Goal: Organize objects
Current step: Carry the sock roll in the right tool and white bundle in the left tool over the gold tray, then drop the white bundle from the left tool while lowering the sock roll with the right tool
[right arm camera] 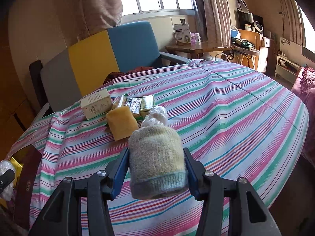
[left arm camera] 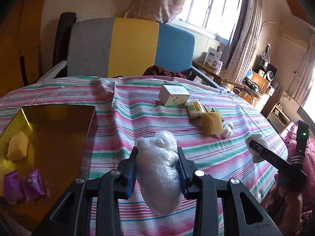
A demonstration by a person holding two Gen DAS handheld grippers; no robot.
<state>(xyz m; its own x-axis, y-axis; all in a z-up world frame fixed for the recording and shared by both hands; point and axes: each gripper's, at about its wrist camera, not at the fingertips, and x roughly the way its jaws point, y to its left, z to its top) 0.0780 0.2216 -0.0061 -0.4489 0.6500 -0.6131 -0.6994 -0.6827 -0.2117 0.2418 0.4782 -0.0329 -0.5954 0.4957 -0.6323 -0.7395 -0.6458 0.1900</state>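
Note:
My left gripper (left arm camera: 157,151) is shut on a white bundle wrapped in clear plastic (left arm camera: 159,177), held above the striped bedsheet (left arm camera: 122,118). To its left lies an open gold box (left arm camera: 59,106) with a yellow block (left arm camera: 17,147) and purple packets (left arm camera: 23,184) inside. My right gripper (right arm camera: 156,151) is shut on a rolled grey-and-cream knitted sock (right arm camera: 157,163). Beyond it on the sheet lie a white carton (right arm camera: 96,104), a yellow block (right arm camera: 122,122), green packets (right arm camera: 139,104) and a small plastic-wrapped white ball (right arm camera: 157,116). The left wrist view shows the sock (left arm camera: 259,137) at the right.
A chair with a grey, yellow and blue back (left arm camera: 128,47) stands behind the bed, with dark red cloth (left arm camera: 157,71) on its seat. A wooden side table (right arm camera: 196,47) with boxes and bottles stands under the window. Pink bedding (right arm camera: 307,90) lies at the right.

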